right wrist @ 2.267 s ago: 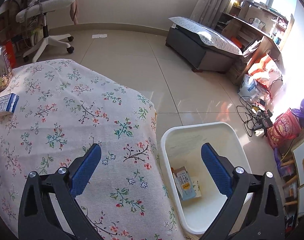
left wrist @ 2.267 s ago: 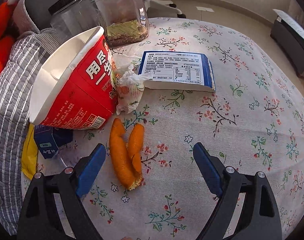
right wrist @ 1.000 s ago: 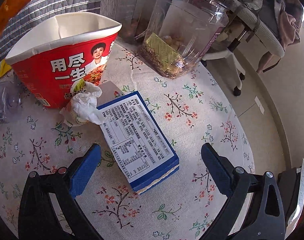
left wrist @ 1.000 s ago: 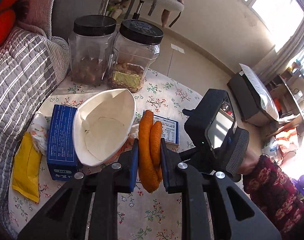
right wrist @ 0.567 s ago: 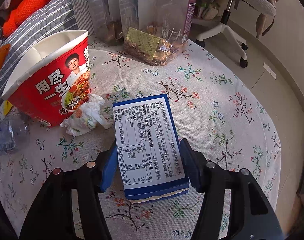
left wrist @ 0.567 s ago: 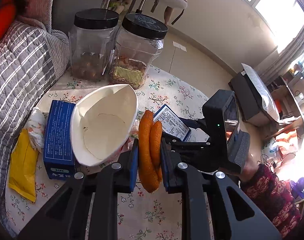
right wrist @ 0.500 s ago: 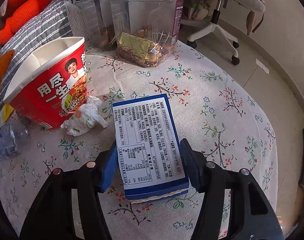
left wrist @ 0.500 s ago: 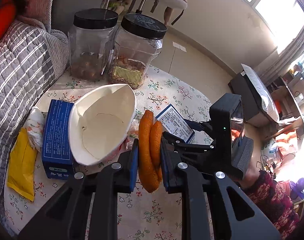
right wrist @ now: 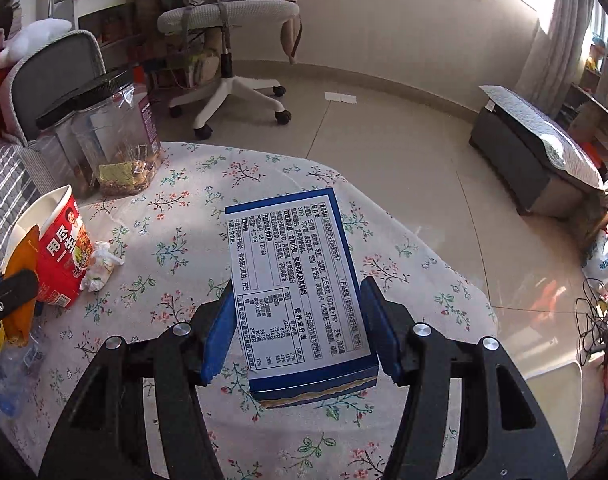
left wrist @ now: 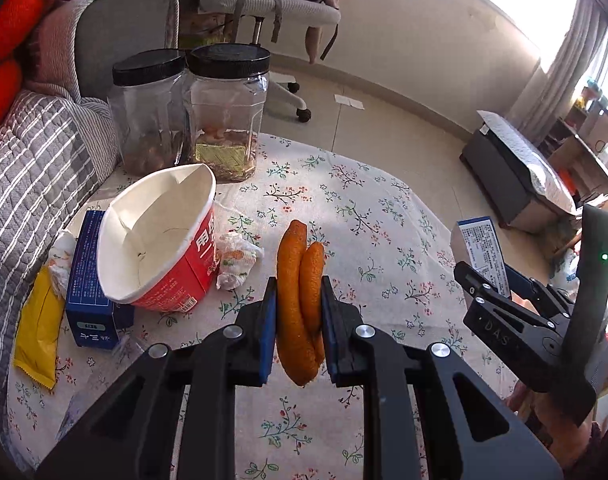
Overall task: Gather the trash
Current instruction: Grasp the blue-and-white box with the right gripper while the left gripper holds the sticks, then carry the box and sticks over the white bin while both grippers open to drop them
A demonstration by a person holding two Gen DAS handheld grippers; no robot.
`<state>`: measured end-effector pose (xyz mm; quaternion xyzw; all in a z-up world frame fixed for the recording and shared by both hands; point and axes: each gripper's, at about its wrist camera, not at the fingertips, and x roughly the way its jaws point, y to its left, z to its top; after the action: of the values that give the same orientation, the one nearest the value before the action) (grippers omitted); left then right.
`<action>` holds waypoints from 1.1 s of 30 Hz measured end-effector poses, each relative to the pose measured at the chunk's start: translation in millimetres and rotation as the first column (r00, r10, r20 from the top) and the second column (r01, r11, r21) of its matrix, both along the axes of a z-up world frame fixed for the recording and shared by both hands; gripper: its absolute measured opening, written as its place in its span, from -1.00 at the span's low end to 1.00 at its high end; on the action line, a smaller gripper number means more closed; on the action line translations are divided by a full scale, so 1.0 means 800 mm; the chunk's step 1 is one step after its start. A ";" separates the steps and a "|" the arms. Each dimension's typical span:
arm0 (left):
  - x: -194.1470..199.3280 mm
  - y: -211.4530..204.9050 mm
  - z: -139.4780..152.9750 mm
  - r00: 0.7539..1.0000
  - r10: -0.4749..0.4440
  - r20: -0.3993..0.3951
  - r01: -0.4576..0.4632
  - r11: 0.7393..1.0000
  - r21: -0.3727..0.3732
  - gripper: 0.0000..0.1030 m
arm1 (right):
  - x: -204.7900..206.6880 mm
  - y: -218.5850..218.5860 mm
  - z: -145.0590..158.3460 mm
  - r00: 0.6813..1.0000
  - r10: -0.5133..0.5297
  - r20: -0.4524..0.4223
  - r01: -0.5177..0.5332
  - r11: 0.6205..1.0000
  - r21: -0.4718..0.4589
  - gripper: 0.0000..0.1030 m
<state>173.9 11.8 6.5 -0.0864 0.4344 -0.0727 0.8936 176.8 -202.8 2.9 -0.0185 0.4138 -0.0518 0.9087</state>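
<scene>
While both hands hang above the floral table (left wrist: 383,216), each gripper has something in it; the left gripper (left wrist: 296,320) is clenched on an orange peel (left wrist: 298,300), a curled double strip standing upright between the blue pads (left wrist: 268,332) and lifted clear of the cloth; the right gripper (right wrist: 300,328) has just drawn its jaws in, and its pads (right wrist: 220,332) now press both long sides of a blue box (right wrist: 300,288), printed label up, carried above the table's near edge; from the left camera the same box (left wrist: 481,252) shows at the far right in the black tool, off to the right of the peel. On the table a red cup (left wrist: 160,248) lies tipped on its side, its white mouth facing up and to the left; a crumpled tissue (left wrist: 236,260) sits against its right side; a second blue carton (left wrist: 86,288) lies just left of the cup, touching it, with a yellow packet (left wrist: 36,336) beyond that at the table's edge; two black-lidded jars (left wrist: 228,112) stand side by side behind the cup. A grey striped cushion (left wrist: 28,168) presses against the table's left side; a swivel chair (right wrist: 228,36) stands on the tiled floor behind; a dark bench (right wrist: 531,160) sits off to the right; a white bin's rim (right wrist: 555,376) shows at the lower right of the right camera, on the floor beside the table.
</scene>
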 end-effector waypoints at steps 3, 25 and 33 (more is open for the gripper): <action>-0.014 -0.025 0.006 0.999 -0.012 0.031 0.012 1.000 0.018 -0.61 | -0.032 -0.027 0.010 0.997 -0.072 0.028 0.072 0.997 -0.008 0.10; -0.107 -0.205 0.027 0.974 -0.216 0.069 0.212 0.975 0.063 -0.61 | -0.172 -0.252 0.001 0.857 -0.515 0.029 0.514 0.857 0.043 0.12; -0.121 -0.293 0.029 0.932 -0.360 0.049 0.358 0.933 0.043 -0.61 | -0.221 -0.326 -0.007 0.738 -0.674 0.010 0.671 0.736 0.094 0.71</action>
<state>76.7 -222.4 29.7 0.0114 0.4188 -0.2297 0.8785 -0.2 -463.6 -2.3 0.1716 0.3743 -0.3593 0.8375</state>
